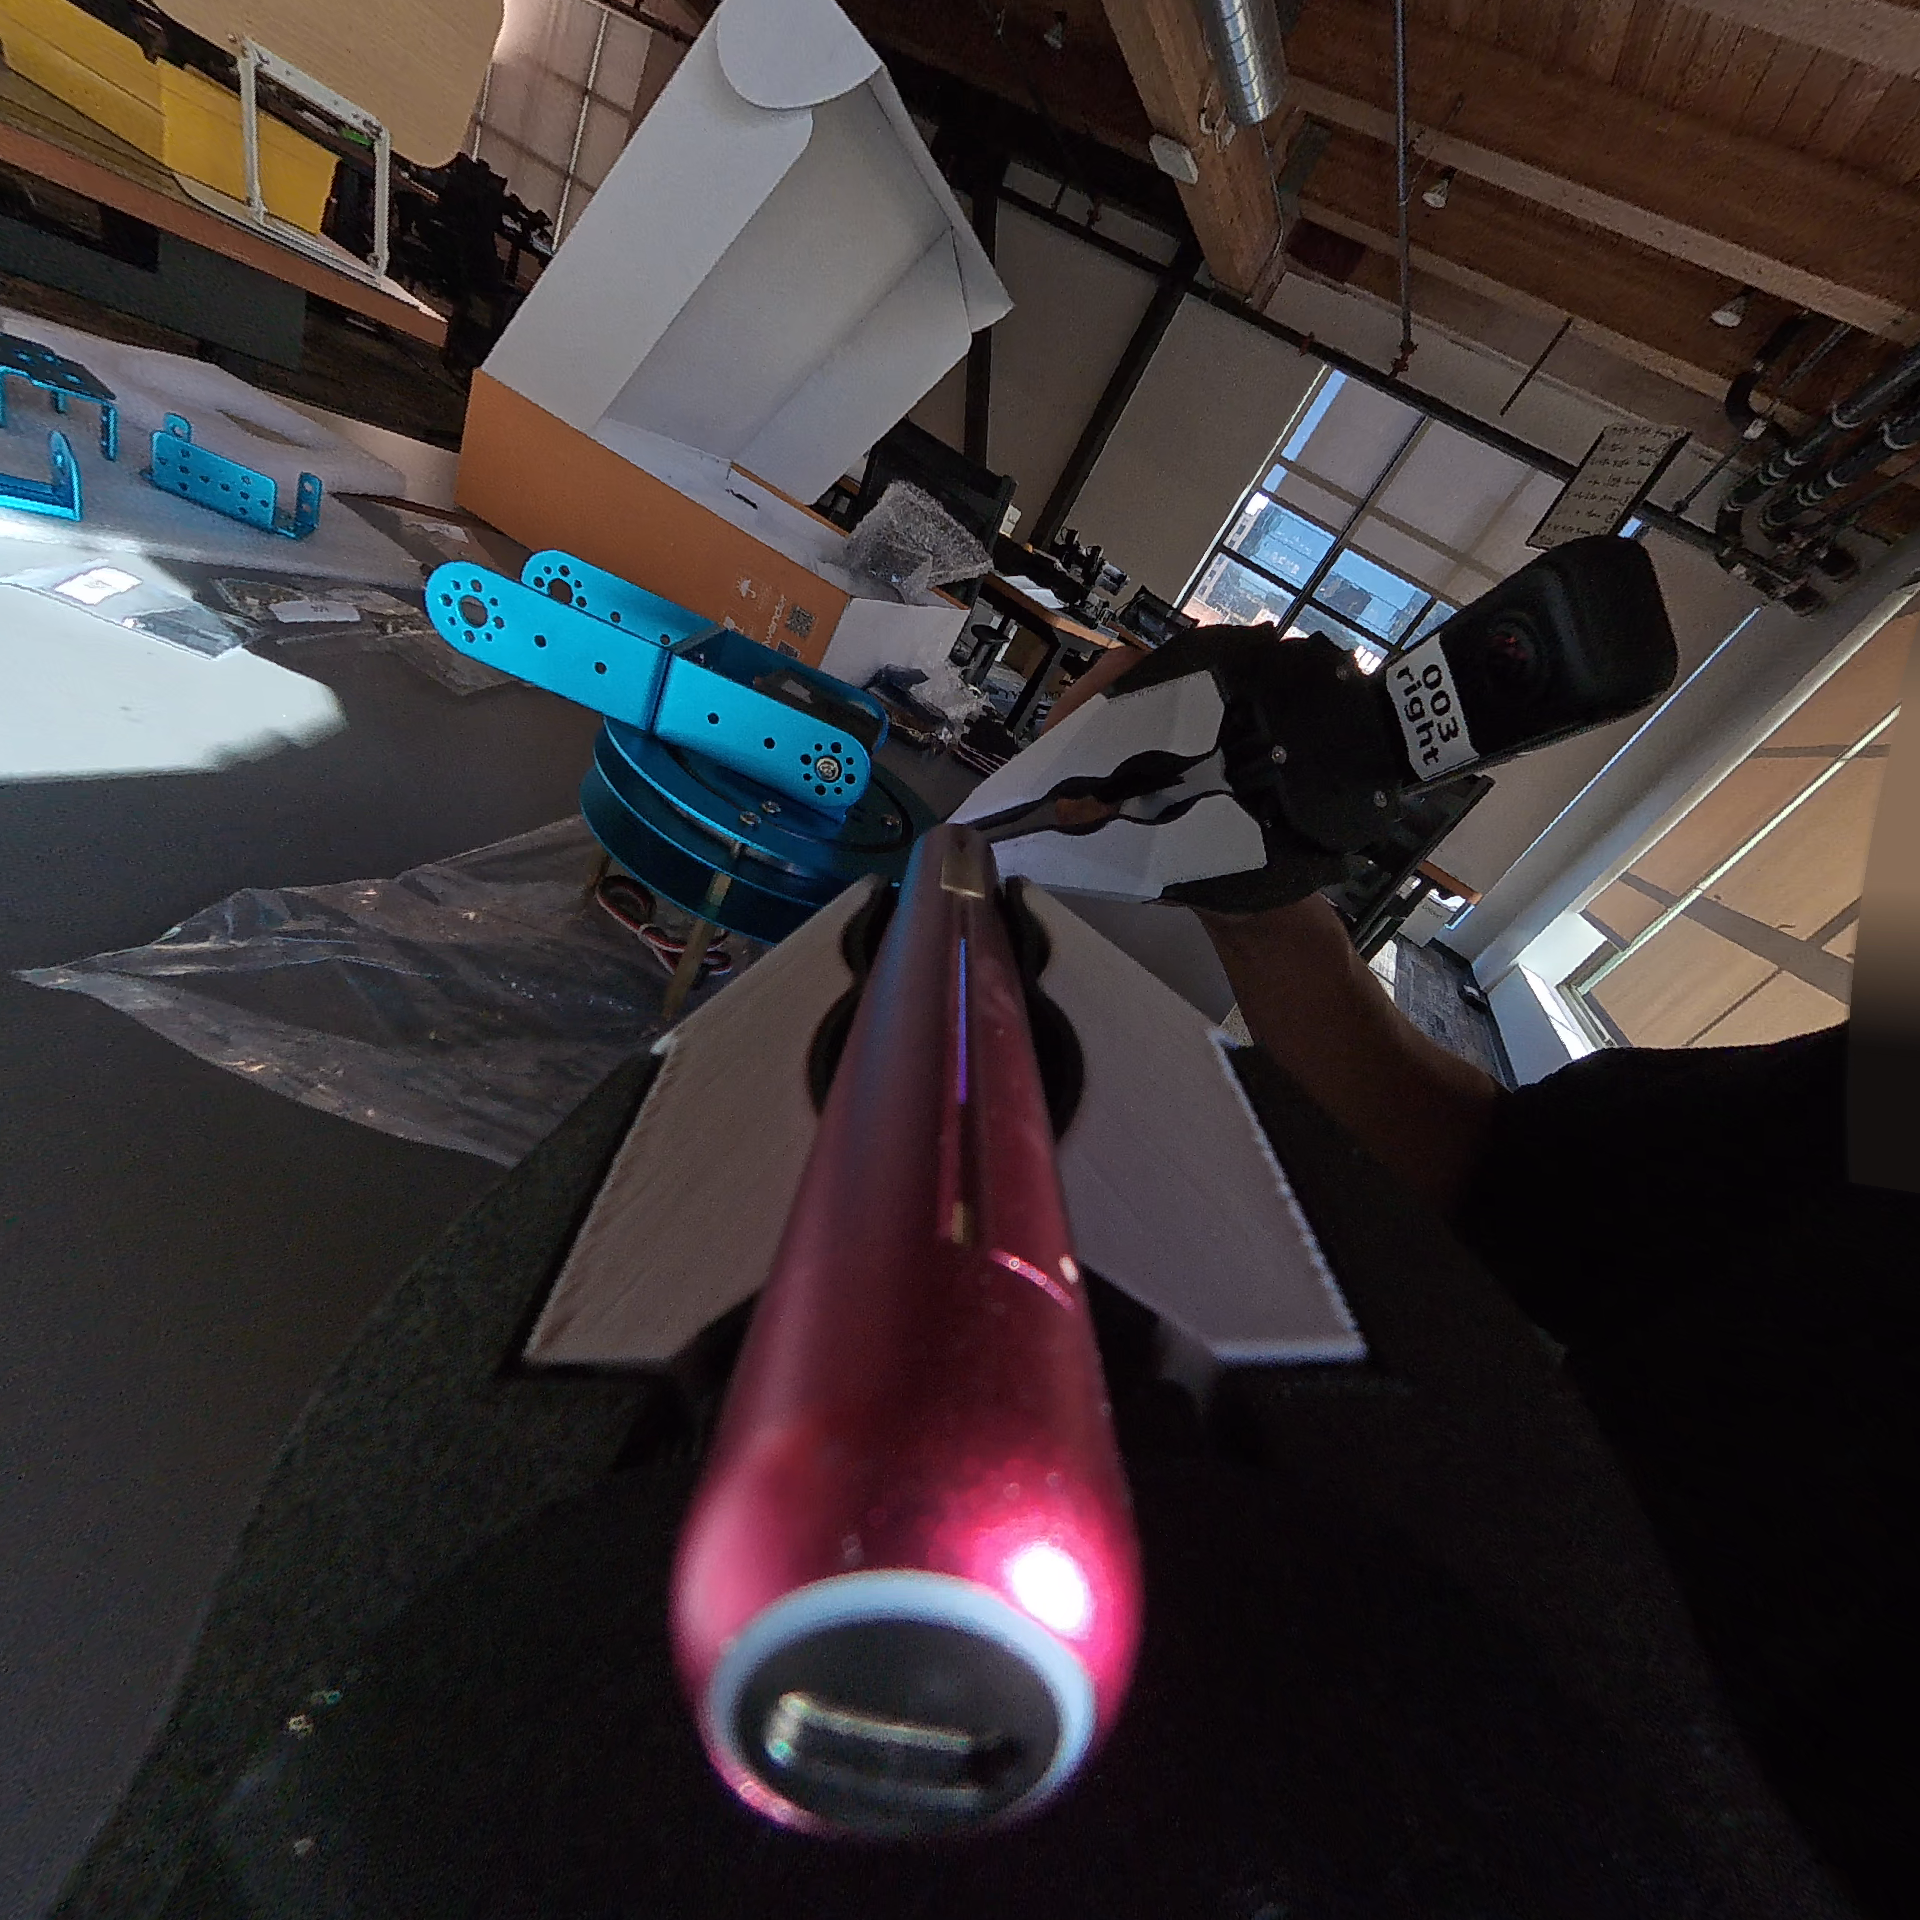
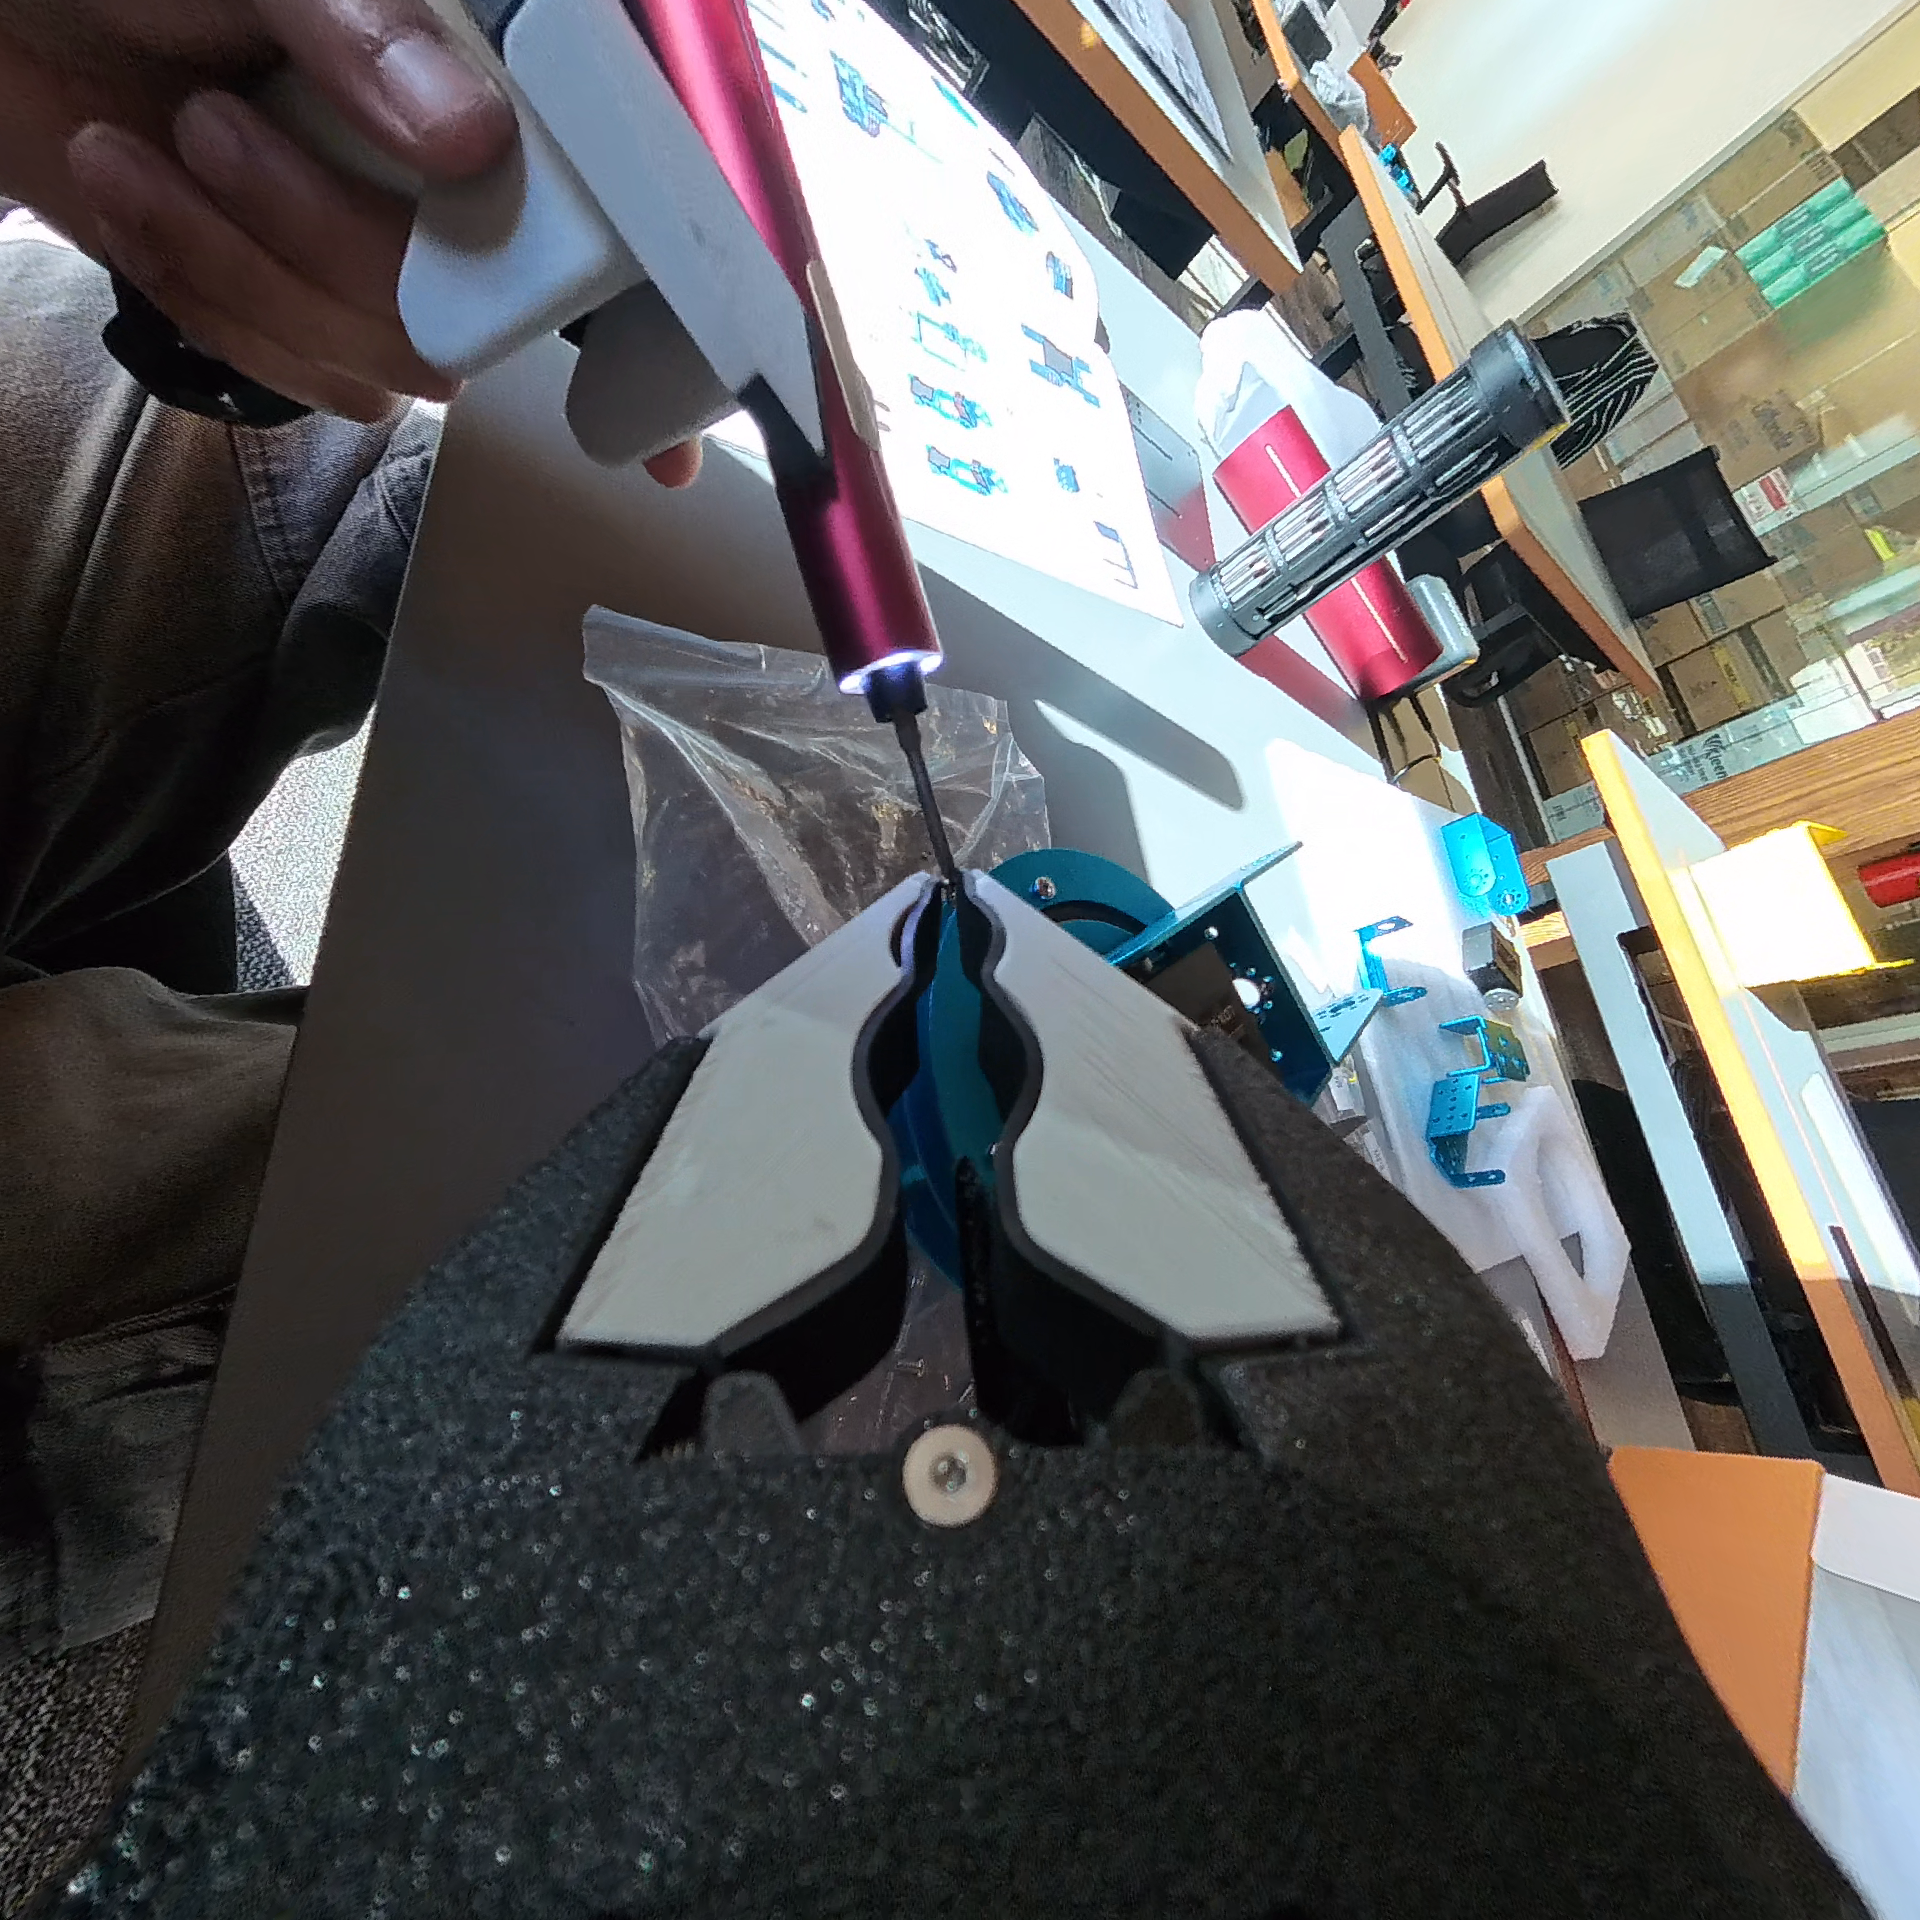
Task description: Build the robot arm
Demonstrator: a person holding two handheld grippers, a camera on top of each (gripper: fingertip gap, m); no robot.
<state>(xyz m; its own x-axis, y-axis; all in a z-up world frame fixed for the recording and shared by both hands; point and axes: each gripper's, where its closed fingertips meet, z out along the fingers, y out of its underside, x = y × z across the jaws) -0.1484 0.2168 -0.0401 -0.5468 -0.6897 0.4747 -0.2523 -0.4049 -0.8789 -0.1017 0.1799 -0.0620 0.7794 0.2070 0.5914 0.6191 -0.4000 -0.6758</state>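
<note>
Left wrist view: left gripper clamps red screwdriver | right gripper pinches blue disc | plastic bag holds dark hardware

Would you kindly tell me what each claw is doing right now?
Left claw: shut on the red electric screwdriver.
Right claw: shut on the blue round base.

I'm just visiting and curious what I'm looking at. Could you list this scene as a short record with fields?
Setting: a worktable in a workshop
Left gripper: shut on a red electric screwdriver, its front light on
Right gripper: shut on a blue round base
Contact: the screwdriver's bit reaches the right gripper's tips
On the base: a blue metal bracket
Nearby: a clear plastic bag, loose blue brackets, a printed sheet, an orange and white box, a bit holder
</note>
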